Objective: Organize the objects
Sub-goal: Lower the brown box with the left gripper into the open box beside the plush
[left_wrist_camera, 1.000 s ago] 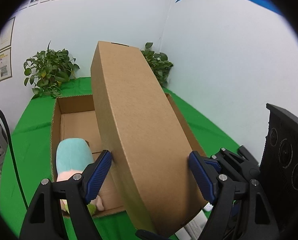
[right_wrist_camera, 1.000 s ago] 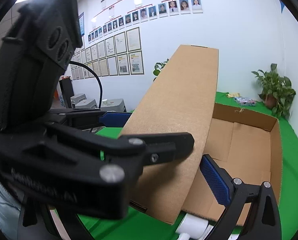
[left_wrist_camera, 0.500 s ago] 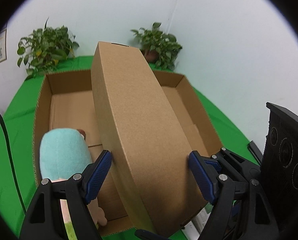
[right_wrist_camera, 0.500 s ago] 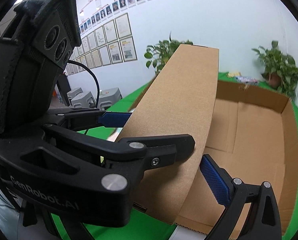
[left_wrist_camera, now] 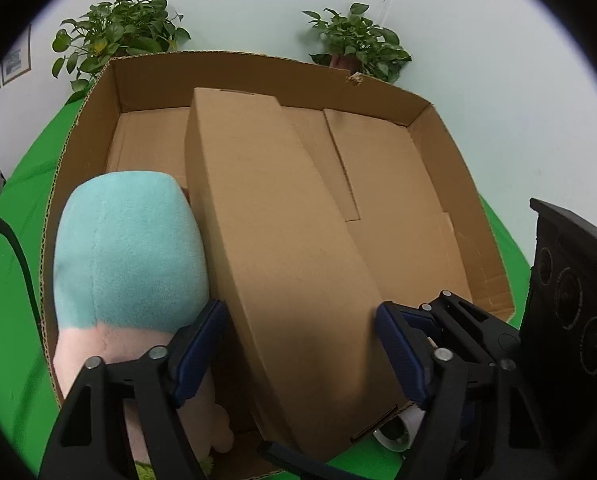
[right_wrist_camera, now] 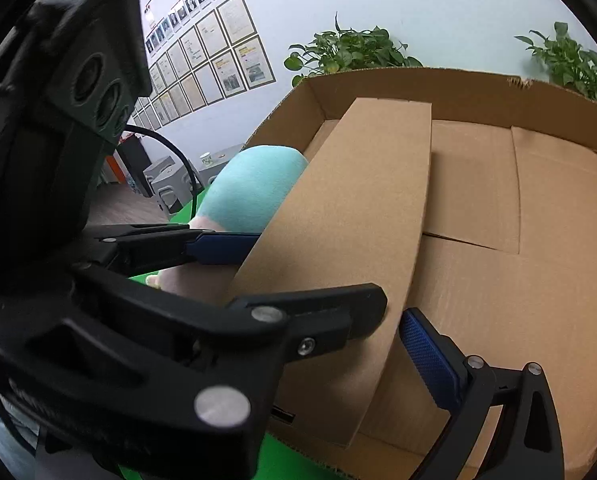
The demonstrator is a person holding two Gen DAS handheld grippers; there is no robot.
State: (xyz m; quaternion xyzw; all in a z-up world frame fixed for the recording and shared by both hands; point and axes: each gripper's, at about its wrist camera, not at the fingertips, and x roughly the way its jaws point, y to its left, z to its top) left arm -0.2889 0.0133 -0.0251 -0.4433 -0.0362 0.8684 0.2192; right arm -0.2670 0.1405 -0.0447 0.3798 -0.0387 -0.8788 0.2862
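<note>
My left gripper [left_wrist_camera: 300, 336] is shut on a long closed cardboard box [left_wrist_camera: 274, 224], its blue pads on the box's two sides. The box lies inside a large open carton [left_wrist_camera: 454, 152], beside a teal and pink plush toy [left_wrist_camera: 126, 248] at the carton's left. In the right wrist view the long box [right_wrist_camera: 358, 216] and the plush toy [right_wrist_camera: 254, 188] show inside the carton [right_wrist_camera: 538, 216]. My right gripper [right_wrist_camera: 394, 316] sits at the box's near right edge, one finger over its top; whether it grips is unclear.
Green cloth [left_wrist_camera: 14, 240] covers the table. Two potted plants [left_wrist_camera: 114, 44] stand behind the carton against the white wall. A white roll [left_wrist_camera: 394, 436] lies under the box's near end. Framed papers [right_wrist_camera: 218, 64] hang on the left wall.
The long box has come down from a steep tilt above the carton and now lies low inside it next to the plush toy. Both grippers moved forward and down with it.
</note>
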